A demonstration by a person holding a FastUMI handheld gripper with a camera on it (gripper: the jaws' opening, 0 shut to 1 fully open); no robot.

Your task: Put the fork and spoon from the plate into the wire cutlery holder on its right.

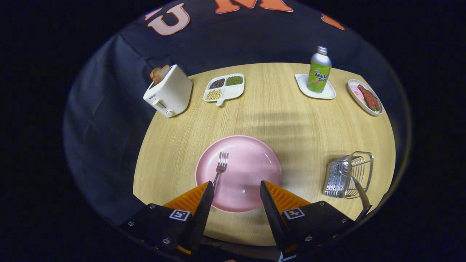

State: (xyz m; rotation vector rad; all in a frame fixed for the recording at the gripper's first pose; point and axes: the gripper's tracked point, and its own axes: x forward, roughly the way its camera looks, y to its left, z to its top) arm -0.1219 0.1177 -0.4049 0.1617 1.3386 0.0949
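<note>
Gripper view looks down on a round wooden table [291,123] from above the pink plate [251,171]. On the plate lies a silver fork [220,168], its tines pointing away from the gripper and its thin handle running back toward the left finger, where its end is hidden behind the fingertip. The gripper [236,187] is released: its two orange-and-black fingers stand wide apart over the near part of the plate and hold nothing. To the right of the plate stands the wire cutlery holder [348,175], a shiny metal basket; a silver handle that looks like the spoon [360,193] leans out of it toward the near edge of the table. Farther away stand a white toaster [169,92], a divided dish [224,88] with beans, a green bottle [319,70] and a small plate with food [365,97].
</note>
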